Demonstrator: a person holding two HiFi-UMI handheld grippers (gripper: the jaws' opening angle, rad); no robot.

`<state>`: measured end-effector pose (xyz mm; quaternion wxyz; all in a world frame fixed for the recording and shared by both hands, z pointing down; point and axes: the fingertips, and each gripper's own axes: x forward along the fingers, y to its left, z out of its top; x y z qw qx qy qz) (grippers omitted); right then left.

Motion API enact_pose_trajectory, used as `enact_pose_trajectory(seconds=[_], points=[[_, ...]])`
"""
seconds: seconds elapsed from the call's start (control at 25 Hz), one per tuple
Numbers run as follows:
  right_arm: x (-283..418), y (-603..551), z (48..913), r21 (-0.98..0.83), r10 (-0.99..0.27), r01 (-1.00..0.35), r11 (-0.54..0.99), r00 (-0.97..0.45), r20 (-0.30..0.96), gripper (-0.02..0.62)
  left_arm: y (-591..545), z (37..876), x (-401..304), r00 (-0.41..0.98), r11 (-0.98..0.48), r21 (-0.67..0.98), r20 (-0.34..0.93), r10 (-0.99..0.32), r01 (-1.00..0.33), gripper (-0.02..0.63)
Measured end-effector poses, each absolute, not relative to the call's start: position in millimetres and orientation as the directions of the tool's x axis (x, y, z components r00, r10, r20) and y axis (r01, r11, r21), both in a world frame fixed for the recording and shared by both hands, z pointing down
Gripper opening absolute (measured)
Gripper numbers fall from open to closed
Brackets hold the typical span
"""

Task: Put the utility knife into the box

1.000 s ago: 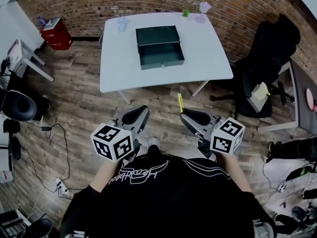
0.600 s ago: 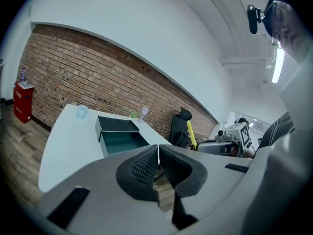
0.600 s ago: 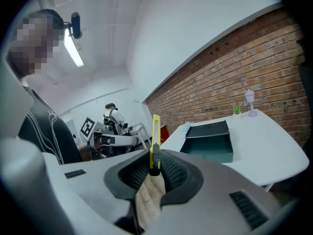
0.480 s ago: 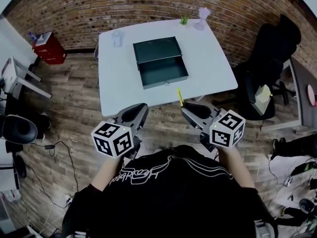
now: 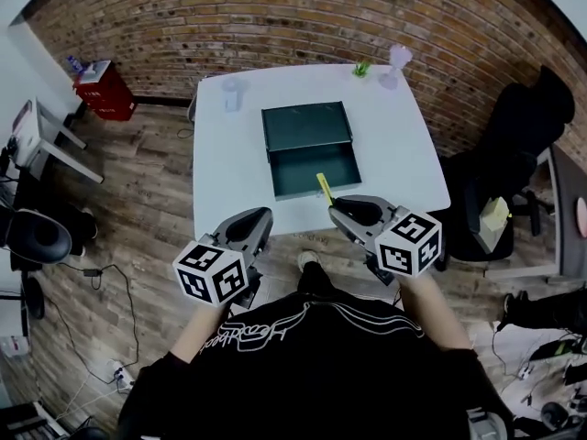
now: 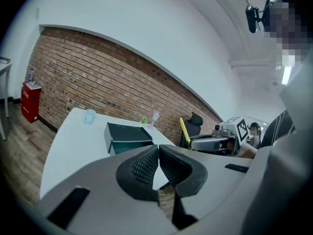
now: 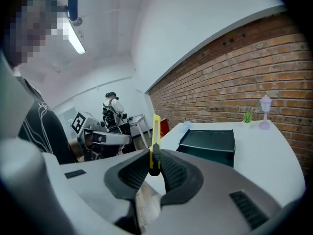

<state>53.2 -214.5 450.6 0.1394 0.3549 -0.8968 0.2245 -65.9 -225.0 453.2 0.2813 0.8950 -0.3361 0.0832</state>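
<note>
Grey left gripper [image 5: 249,224], jaws pressed together and empty, hangs off the near edge of the white worktop [image 5: 225,168]. The dark green metal box [image 5: 305,128], lid raised, sits mid-worktop with its interior open toward that edge. The right gripper [image 5: 341,207], the nearer one, clamps the slim yellow utility knife [image 5: 324,189], long axis aimed at the box just ahead and slightly left. Bare worktop surrounds the box.

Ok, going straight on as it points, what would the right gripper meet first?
Likely the open dark green box on the white table: the right gripper, shut on the yellow utility knife, aims at its front. Height is unclear; it may pass above.
</note>
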Motion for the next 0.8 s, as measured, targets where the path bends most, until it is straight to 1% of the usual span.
enact_pose_trajectory(seconds=[0.12, 0.32, 0.64, 0.8], points=[[50.7, -246.8, 457.0, -0.297, -0.542, -0.679, 0.672, -0.724, 0.427, 0.069, -252.0, 451.9, -73.8, 0.729, -0.585, 0.439, 0.349, -0.589, -0.682, 0.034], [48.9, -289.1, 483.4, -0.244, -0.483, -0.661, 0.71, -0.709, 0.515, 0.069, -286.5, 446.5, -85.1, 0.686, -0.543, 0.427, 0.352, -0.637, -0.723, 0.034], [50.4, -330.0, 537.9, -0.201, -0.382, -0.631, 0.749, -0.659, 0.648, 0.069, -316.4, 451.3, -88.7, 0.644, -0.489, 0.438, 0.356, -0.677, -0.755, 0.034], [52.2, -342.7, 568.2, -0.142, -0.336, -0.607, 0.782, -0.602, 0.725, 0.069, -325.6, 454.4, -90.1, 0.627, -0.466, 0.441, 0.362, -0.69, -0.767, 0.034]])
